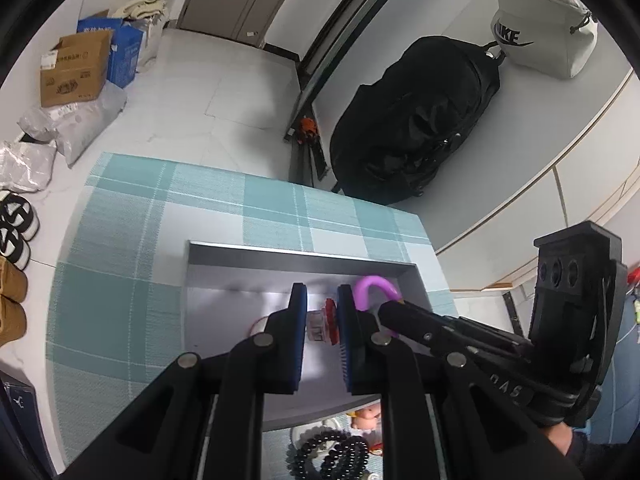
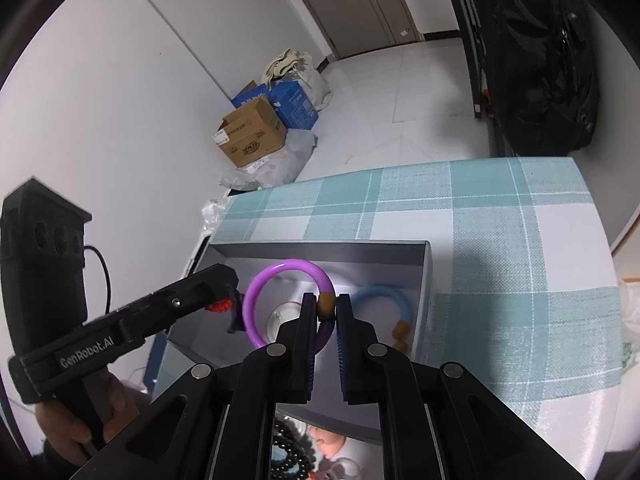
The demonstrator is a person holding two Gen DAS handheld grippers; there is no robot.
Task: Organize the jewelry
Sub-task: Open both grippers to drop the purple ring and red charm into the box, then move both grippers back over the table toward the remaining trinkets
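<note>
both grippers are over the grey box (image 2: 424,280) that stands on the checked tabletop (image 2: 500,240). the right gripper (image 2: 325,308) is nearly closed and holds the purple bangle (image 2: 256,292) by its amber bead (image 2: 325,306); the ring hangs tilted inside the box, and i cannot tell if its low side already touches the bottom. the left gripper (image 1: 322,316) is also narrow and pinches a small piece with a red bead part (image 1: 329,312), low over the box floor.

the step in hand is, i judge, to lay these two pieces down in the box. to do it well, each hand should go down until the piece rests on the floor, and only then open its gripper, so nothing drops or rolls. the purple bangle should land in the free area, apart from the blue bangle (image 2: 384,304) that already lies at the right wall. the two grippers are close together, so it is better to release one piece first and lift it straight up, then the other.

some things are hard to read. the left piece is mostly covered by the pads, so what kind of jewelry it is i cannot say. a pale round object (image 2: 280,316) under the purple ring is blurred. the black bead bracelets (image 1: 332,456) near the front edge are cut off by the gripper arms, and a small doll-like item beside them is only partly seen.
</note>
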